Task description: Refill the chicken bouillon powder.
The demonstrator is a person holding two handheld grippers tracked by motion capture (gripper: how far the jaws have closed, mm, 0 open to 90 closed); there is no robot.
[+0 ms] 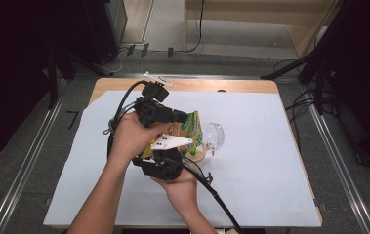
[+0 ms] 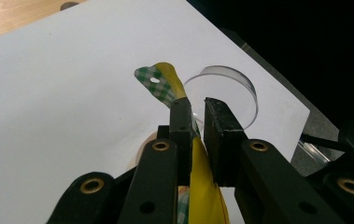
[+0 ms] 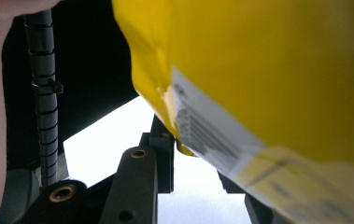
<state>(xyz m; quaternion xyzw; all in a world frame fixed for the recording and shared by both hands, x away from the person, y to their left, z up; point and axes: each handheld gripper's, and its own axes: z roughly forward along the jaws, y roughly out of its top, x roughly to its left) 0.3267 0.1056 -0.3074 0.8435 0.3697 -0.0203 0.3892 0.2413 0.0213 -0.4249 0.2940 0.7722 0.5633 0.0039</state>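
Crinkly yellow foil bag clamped in left gripper and right gripper, beside clear round plastic lid

Two bare forearms are seen at the bottom of the high view. The left gripper and right gripper are black, with brass-coloured rivets. A white three-cornered plate with dots and black ribbed cables are attached.

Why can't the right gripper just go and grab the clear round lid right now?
Probably not yet: the right gripper is shut on the yellow snack bag, which the left gripper also pinches. The clear round lid lies just beyond the bag, which would be in the way.
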